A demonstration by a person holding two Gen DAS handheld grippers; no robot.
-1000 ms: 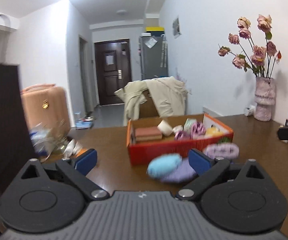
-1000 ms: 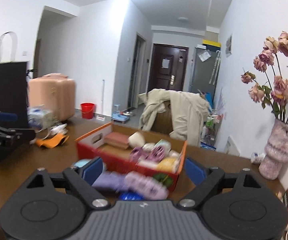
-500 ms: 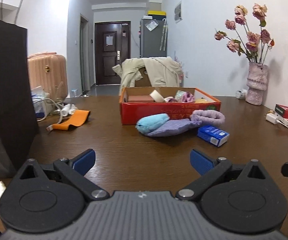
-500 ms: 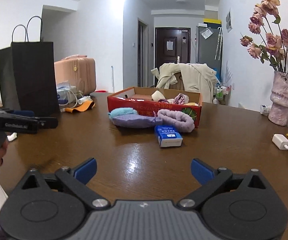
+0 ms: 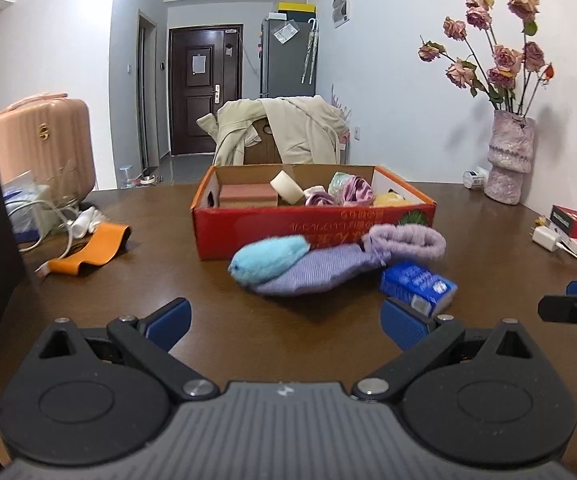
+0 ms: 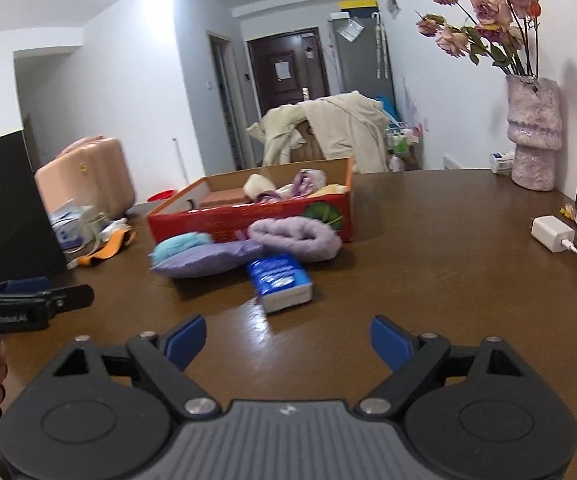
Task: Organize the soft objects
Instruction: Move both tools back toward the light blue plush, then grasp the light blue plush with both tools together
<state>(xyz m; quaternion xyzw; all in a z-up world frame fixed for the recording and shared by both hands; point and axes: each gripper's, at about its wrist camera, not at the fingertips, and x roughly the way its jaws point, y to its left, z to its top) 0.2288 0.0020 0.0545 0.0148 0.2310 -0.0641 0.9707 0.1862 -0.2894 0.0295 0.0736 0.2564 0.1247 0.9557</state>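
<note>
Left wrist view: a fluffy blue toy (image 5: pixel 269 258) lies on a purple pouch (image 5: pixel 320 270), touching a fuzzy purple band (image 5: pixel 408 240), all just in front of the red box (image 5: pixel 312 224) on the brown table (image 5: pixel 168 280). A blue packet (image 5: pixel 418 286) sits beside them. The left gripper (image 5: pixel 284 320) is wide open and holds nothing. The right gripper (image 6: pixel 288 340) has just closed a little, but its jaws are apart with nothing between them.
</note>
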